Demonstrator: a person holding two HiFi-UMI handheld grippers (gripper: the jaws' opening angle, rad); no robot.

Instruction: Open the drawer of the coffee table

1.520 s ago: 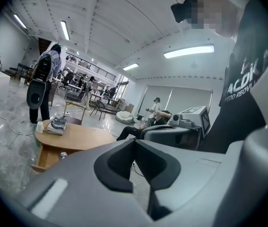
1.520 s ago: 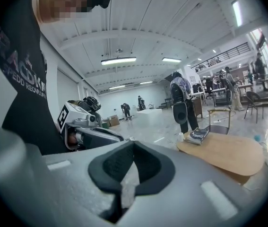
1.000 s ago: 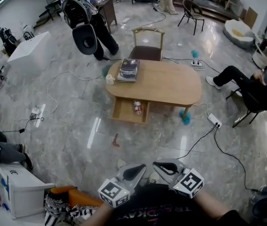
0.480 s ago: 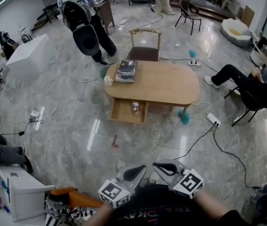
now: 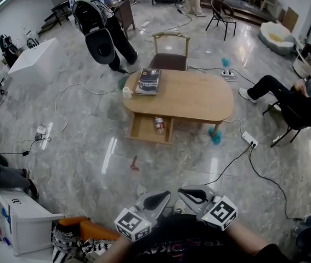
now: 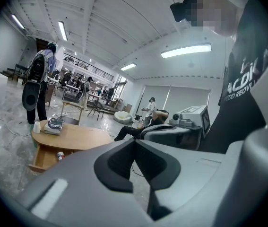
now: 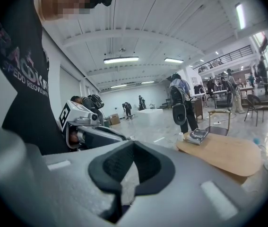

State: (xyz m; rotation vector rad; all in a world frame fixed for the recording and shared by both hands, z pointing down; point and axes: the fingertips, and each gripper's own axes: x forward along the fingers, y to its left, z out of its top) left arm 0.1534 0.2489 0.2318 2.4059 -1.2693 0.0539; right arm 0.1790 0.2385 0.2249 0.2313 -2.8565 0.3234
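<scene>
The drawer (image 5: 151, 129) is seen well ahead of both grippers and slightly to the left of them, under the near edge of the coffee table (image 5: 199, 100). It already stands pulled out toward them. It is judged to be a stiff, fairly light wooden box that slides straight out rather than lifts. No handle can be made out, so the front board's upper edge is taken as the place for a hold, near its middle, so that the pull stays square and the drawer is not jammed. A small can (image 5: 159, 125) is lying inside at the right; it is likely to roll if the drawer is jerked.

On the tabletop beyond the drawer, a book (image 5: 150, 81) and a small white cup (image 5: 127, 92) are set at the left end. A chair (image 5: 170, 51) is placed behind the table, farther from the grippers.

The left gripper (image 5: 158, 200) and the right gripper (image 5: 194, 195) are held close to the person's body, side by side. Each is pressed together with nothing between its jaws, and neither is near the table.
</scene>
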